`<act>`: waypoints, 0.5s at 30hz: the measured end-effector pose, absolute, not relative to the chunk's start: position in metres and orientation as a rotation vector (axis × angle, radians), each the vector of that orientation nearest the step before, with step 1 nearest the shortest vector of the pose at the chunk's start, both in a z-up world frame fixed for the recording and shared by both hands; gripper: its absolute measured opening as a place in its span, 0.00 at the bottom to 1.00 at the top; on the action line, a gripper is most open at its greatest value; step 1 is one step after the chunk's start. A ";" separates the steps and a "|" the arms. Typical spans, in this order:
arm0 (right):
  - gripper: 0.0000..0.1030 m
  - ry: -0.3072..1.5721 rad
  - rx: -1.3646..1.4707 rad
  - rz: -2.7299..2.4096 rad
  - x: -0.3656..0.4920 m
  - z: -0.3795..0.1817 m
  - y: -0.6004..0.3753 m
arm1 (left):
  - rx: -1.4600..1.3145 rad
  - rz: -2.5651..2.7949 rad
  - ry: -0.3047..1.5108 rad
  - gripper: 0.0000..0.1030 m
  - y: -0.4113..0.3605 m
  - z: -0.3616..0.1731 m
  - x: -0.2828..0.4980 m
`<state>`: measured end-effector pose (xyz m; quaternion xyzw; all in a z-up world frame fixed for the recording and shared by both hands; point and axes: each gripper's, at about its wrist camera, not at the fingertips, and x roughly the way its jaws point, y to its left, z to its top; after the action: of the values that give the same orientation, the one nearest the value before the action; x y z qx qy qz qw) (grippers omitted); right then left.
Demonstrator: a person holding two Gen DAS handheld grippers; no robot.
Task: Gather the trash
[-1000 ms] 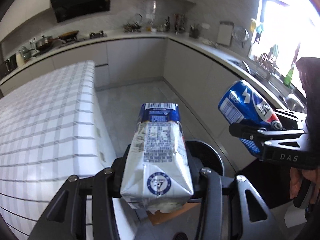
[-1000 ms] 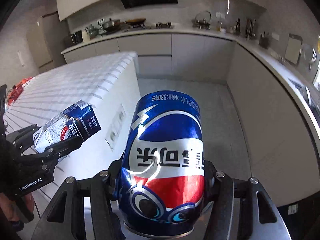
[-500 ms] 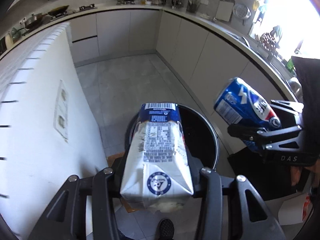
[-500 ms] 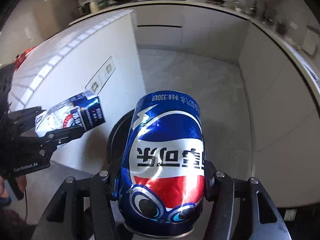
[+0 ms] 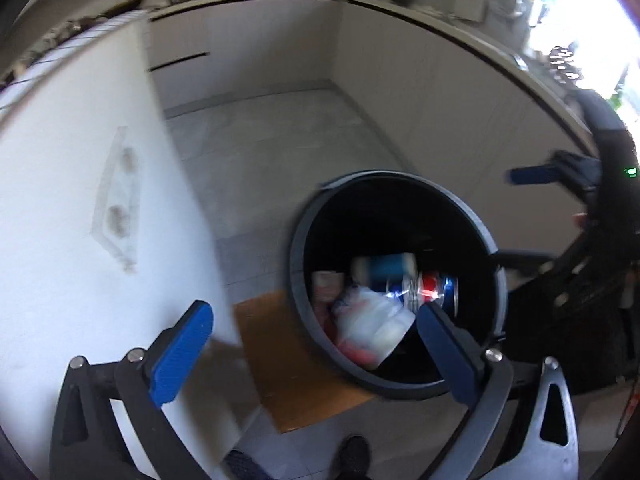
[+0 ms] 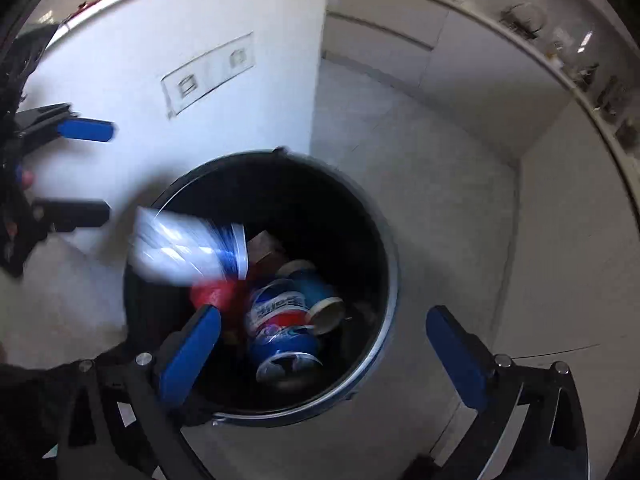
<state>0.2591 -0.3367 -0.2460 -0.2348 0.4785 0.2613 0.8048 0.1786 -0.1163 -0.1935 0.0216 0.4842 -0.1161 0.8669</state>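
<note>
Half a second ago you had the milk carton pinched in your left gripper [image 5: 312, 344] and the blue cola can clamped in your right gripper [image 6: 324, 344]; now both sets of jaws stand spread wide with nothing between the blue pads, and both views have tipped down over the black round bin [image 6: 394, 280]. The carton [image 6: 188, 250] shows in the right wrist view as a white and blue motion-smeared shape at the bin's left rim, not touching either gripper; whether it has come to rest you cannot tell. In the left wrist view it appears as a pale blur [image 5: 374, 322] low inside the bin [image 5: 296, 264]. The cola can [image 6: 282, 332] lies on its side among the other rubbish at the bottom, its blue, white and red label up and its dented end toward you, just beside a blue paper cup [image 6: 316, 292]. The bin stands on the floor next to the white counter side [image 6: 200, 40], partly over a brown board [image 5: 280, 360].
</note>
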 end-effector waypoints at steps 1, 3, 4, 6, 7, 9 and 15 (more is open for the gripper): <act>1.00 1.014 -0.487 0.537 0.259 -0.242 -0.341 | 0.044 -0.222 1.004 0.99 -0.114 -0.188 0.173; 1.00 1.026 -0.442 0.464 0.256 -0.235 -0.345 | 0.032 -0.182 0.999 0.99 -0.114 -0.174 0.164; 1.00 1.009 -0.404 0.417 0.252 -0.227 -0.347 | 0.034 -0.168 0.987 0.99 -0.115 -0.168 0.159; 1.00 1.014 -0.376 0.330 0.240 -0.219 -0.352 | 0.033 -0.119 0.956 0.99 -0.119 -0.149 0.144; 1.00 1.008 -0.332 0.286 0.233 -0.210 -0.352 | 0.021 -0.112 0.942 0.99 -0.117 -0.142 0.139; 1.00 1.003 -0.265 0.252 0.219 -0.200 -0.354 | 0.010 -0.085 0.916 1.00 -0.114 -0.130 0.125; 1.00 0.975 -0.166 0.211 0.184 -0.164 -0.342 | 0.004 -0.082 0.874 1.00 -0.110 -0.092 0.099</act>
<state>0.1843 -0.3421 -0.1641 -0.0795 0.4670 0.1009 0.8749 0.0993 -0.1102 -0.0920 0.0020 0.4231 -0.0396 0.9052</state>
